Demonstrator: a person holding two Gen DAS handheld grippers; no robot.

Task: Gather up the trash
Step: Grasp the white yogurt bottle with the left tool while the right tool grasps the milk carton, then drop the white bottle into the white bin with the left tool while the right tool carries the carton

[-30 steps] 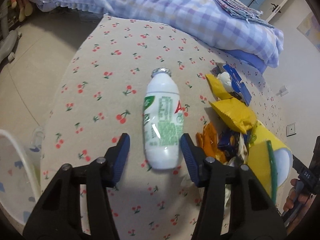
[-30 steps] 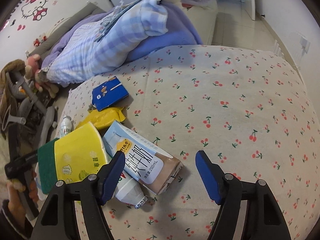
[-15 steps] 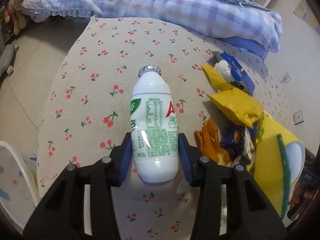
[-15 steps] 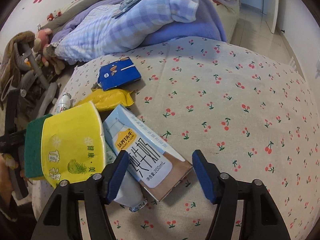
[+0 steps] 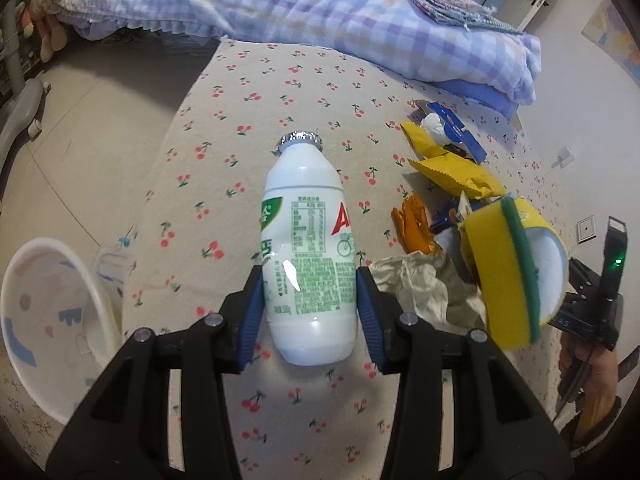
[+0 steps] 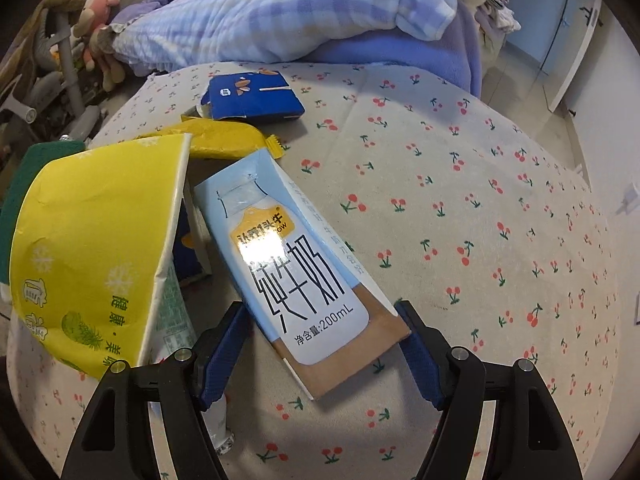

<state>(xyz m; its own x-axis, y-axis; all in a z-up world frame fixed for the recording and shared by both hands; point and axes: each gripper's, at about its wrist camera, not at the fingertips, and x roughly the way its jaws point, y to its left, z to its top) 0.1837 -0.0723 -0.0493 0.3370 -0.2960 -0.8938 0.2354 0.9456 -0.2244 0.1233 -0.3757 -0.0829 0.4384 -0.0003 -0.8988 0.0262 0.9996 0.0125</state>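
In the left wrist view the left gripper (image 5: 310, 312) is clamped on the lower body of a white drink bottle (image 5: 307, 248), which fills the centre of the frame, foil cap toward the top, over the cherry-print cover (image 5: 224, 184). In the right wrist view the right gripper (image 6: 322, 352) stands apart, its blue pads flanking the bottom end of a milk carton (image 6: 296, 272) lying at centre frame; whether they touch it I cannot tell

Soft, even indoor light fills both views, with glare spots on the bottle (image 5: 310, 256) and the carton (image 6: 296, 268). Fisheye bending curves the edges, corners go black, and shadows stay faint.
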